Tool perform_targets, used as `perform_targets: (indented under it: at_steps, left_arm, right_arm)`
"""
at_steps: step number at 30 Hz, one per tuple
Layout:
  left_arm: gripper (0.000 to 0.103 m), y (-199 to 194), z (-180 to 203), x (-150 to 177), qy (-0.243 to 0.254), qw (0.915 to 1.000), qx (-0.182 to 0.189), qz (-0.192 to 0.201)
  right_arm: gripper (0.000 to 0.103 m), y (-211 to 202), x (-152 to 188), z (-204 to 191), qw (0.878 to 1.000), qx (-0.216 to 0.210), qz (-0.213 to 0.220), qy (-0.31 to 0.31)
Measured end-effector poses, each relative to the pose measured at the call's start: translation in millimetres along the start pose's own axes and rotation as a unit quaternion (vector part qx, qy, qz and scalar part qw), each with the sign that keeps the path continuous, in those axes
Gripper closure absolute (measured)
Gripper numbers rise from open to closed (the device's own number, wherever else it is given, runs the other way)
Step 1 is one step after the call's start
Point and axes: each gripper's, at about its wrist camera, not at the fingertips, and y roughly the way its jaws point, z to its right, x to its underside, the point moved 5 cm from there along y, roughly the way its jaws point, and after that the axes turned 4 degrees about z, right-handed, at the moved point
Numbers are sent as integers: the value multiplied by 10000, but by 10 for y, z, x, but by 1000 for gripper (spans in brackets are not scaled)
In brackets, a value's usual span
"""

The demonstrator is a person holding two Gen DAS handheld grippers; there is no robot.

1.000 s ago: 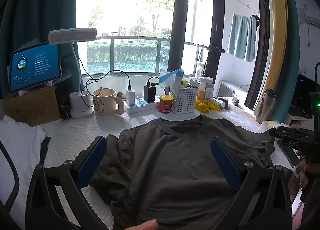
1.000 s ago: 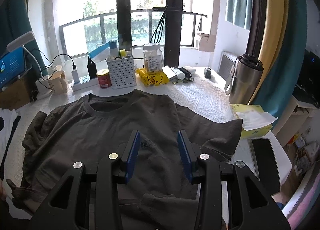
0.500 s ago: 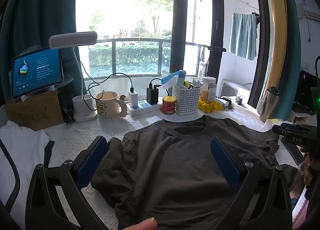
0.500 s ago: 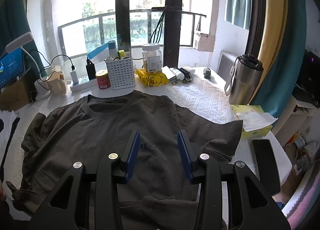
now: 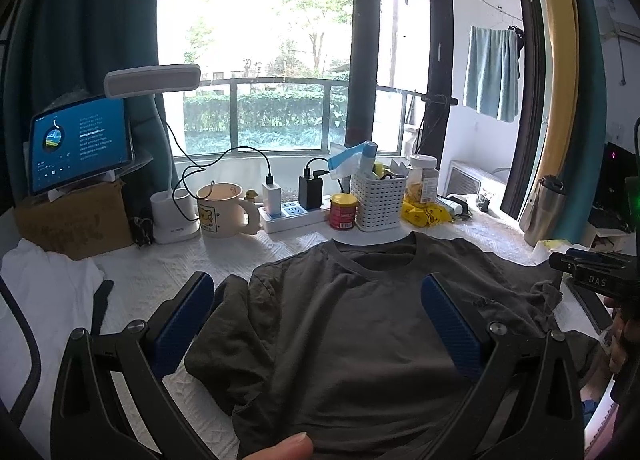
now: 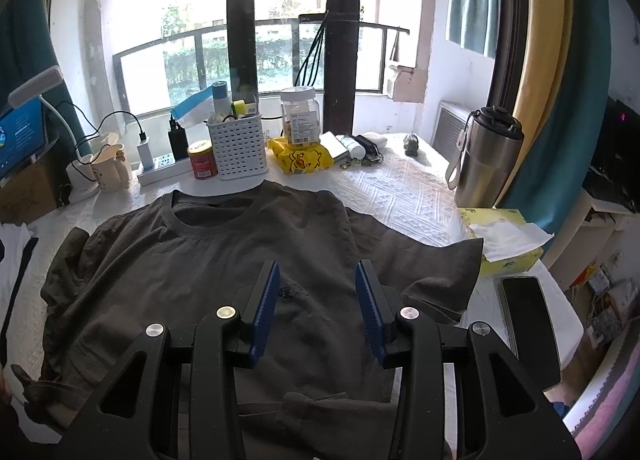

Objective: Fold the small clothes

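Note:
A dark grey T-shirt [image 5: 344, 332] lies spread face up on the white table cover, collar toward the window; it also shows in the right wrist view [image 6: 224, 260]. Its left sleeve is crumpled, its right sleeve lies flat. My left gripper [image 5: 316, 292] is wide open and empty above the shirt's lower middle. My right gripper [image 6: 316, 280] is open with a narrower gap, empty, above the shirt's right chest. The right gripper's body shows at the right edge of the left wrist view [image 5: 592, 276].
Along the window stand a cream mug [image 5: 222, 210], a power strip [image 5: 292, 214], a red can [image 5: 343, 211] and a white basket [image 5: 378, 200]. A steel flask [image 6: 486, 156], a tissue box [image 6: 506, 240] and a phone [image 6: 528, 320] lie right. White clothes [image 5: 44, 288] lie left.
Both grippers have lifted and tilted up slightly, so the shirt sits lower in both views. The jaws have kept their openings. The shirt has not moved.

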Motion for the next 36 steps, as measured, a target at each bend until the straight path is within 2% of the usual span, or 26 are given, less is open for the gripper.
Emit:
perform_targets:
  at_steps: [19,28,36]
  left_arm:
    - [1,34,19,-3,-135,9999,8,3]
    - [1,99,25,32,-228,9996,-31,-159]
    - [1,225,224,70,-34,9994,-13,-343]
  right_arm:
    - [61,33,16,32,10000,27,-7,3]
    - [61,95,53,72,10000,72,-39,-1]
    - [61,249,180,488,9990,288,-175,303]
